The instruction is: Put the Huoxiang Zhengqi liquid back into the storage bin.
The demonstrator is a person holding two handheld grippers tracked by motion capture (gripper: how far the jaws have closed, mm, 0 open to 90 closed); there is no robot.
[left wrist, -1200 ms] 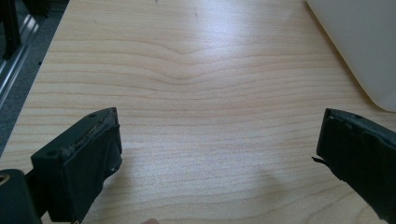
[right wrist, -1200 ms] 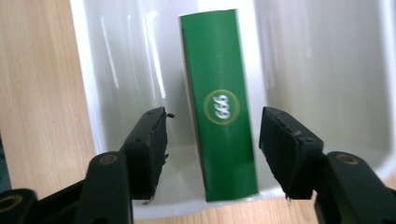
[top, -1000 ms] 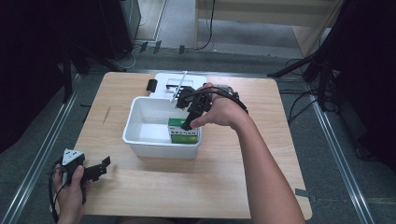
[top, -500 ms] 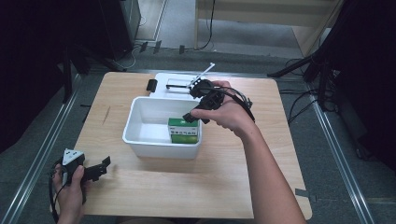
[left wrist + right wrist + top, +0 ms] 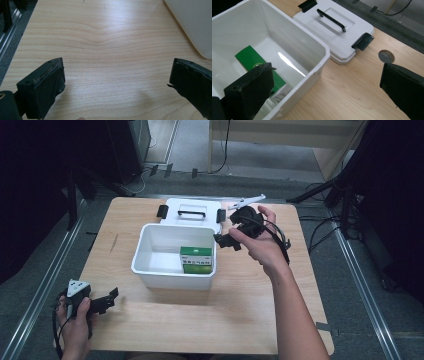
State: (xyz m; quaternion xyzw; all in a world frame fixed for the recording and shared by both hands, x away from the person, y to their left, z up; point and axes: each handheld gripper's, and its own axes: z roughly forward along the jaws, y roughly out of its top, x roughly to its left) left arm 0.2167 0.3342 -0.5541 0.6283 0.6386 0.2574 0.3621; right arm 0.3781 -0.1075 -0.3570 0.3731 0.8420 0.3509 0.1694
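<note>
Left claw (image 5: pixel 107 299) low at 7 o'clock on the table (image 5: pixel 165 320), held in the person's left hand (image 5: pixel 75 317). In the left gripper view its jaws stand wide apart with only bare wood grain between them; it holds nothing. A corner of the white bin (image 5: pixel 195 25) sits at that view's 1 o'clock, apart from the jaws.

White bin (image 5: pixel 172 272) near table centre, open-topped. Inside, against the wall on its 3 o'clock side, a green box (image 5: pixel 196 254); a second green face shows just below it, whether a separate box cannot be told. In the right gripper view the green box (image 5: pixel 252 58) lies on the bin floor, partly behind the left jaw.

White lid (image 5: pixel 190 212) flat on the table at 12 o'clock, touching or just behind the bin's far rim; black handle on top, black latches at both ends. Right gripper view shows the lid (image 5: pixel 337 32) lying just beside the bin's corner.

Right claw (image 5: pixel 226 241) at about 2 o'clock, above the bin's right rim, in the person's right hand (image 5: pixel 257 240). Jaws spread wide, gripping nothing; one jaw hangs over the bin interior, the other over bare table.
</note>
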